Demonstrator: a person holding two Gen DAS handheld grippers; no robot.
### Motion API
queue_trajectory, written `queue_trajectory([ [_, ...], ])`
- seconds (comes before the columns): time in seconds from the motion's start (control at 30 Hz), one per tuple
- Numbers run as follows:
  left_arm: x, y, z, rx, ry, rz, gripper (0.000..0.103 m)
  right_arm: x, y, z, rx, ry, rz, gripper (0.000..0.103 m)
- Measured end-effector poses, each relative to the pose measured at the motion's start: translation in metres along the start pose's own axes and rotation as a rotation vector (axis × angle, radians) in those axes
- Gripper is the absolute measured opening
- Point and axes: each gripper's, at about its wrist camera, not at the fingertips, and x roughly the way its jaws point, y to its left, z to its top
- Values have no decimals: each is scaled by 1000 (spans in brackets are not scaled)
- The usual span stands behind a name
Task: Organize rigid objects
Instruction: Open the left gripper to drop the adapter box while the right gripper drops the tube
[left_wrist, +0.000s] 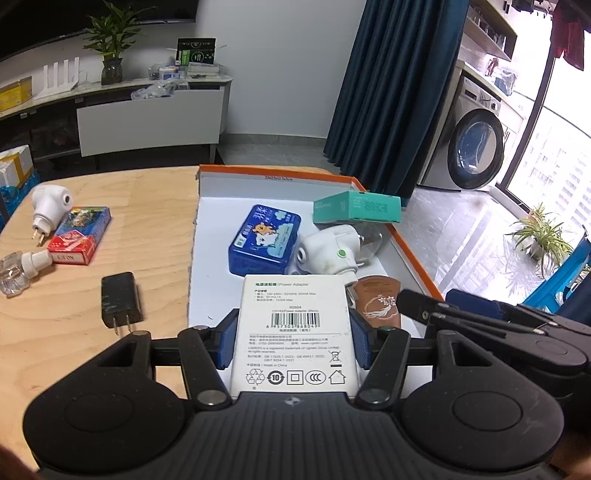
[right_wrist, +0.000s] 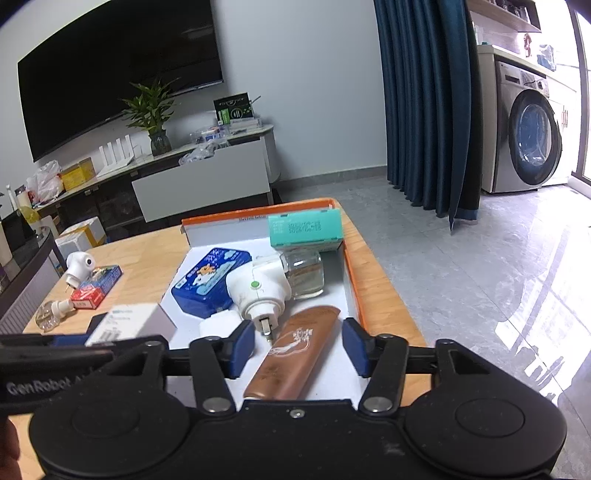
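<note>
While clamped by the left tongs (left_wrist: 293, 334), white power adapter box (left_wrist: 295, 332) sits low centre of the left view, blue pads pressed to both its sides, held over the near edge of the orange-rimmed tray (left_wrist: 413, 251).

Right tongs (right_wrist: 298, 349) parted, pads clear of the brown tube (right_wrist: 295, 354) lying flat between them on the tray floor, bottom centre of the right view.

Also in tray: blue tin (left_wrist: 264, 242) mid-frame, white plug-in diffuser (left_wrist: 327, 254) with its glass bottle to the right of the tin, teal box (left_wrist: 356, 206) propped on the far right rim.

Still out on the wooden bench (left_wrist: 155, 229), left side of the left view: black charger (left_wrist: 121, 299), red-and-blue card box (left_wrist: 79, 234), second white plug (left_wrist: 48, 205), loose clear bottle (left_wrist: 18, 271) at far left edge.
</note>
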Motion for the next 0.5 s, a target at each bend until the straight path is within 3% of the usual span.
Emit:
queue_trajectory([
  [0.17, 5, 1, -2, -11, 26, -42, 61, -4, -3, 2, 6, -15, -16, 70],
  [0.3, 3, 1, -2, -3, 25, -29, 74, -8, -5, 5, 9, -28, -34, 74],
  [0.5, -7, 12, 3, -9, -3, 1, 81, -12, 0, 11, -7, -45, -21, 79],
])
